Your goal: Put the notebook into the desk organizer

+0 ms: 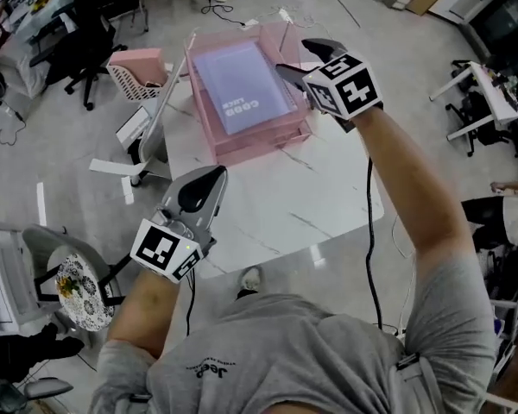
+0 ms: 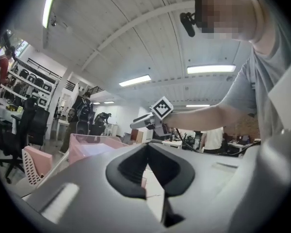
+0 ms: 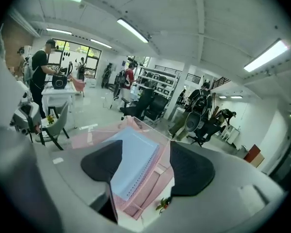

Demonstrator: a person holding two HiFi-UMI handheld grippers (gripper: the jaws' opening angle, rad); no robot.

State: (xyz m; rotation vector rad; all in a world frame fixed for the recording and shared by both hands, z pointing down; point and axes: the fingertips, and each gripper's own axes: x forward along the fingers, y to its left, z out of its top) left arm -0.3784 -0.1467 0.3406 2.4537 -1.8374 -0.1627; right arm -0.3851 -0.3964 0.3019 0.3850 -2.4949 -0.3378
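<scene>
There it is: the notebook lies flat in the top tray of the pink desk organizer on the white desk. The right tongs hang spread wide just beside it, gripping nothing. The left tongs are pressed together, empty, well back. The smart move is to draw away without clipping the tray. The cover reads "GOOD LUCK".

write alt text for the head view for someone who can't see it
A lavender notebook lies in the top tray of a pink desk organizer on a white marble table. The right tongs hover open and empty over the organizer's right side; the left tongs, shut, are held nearer the person.
</scene>
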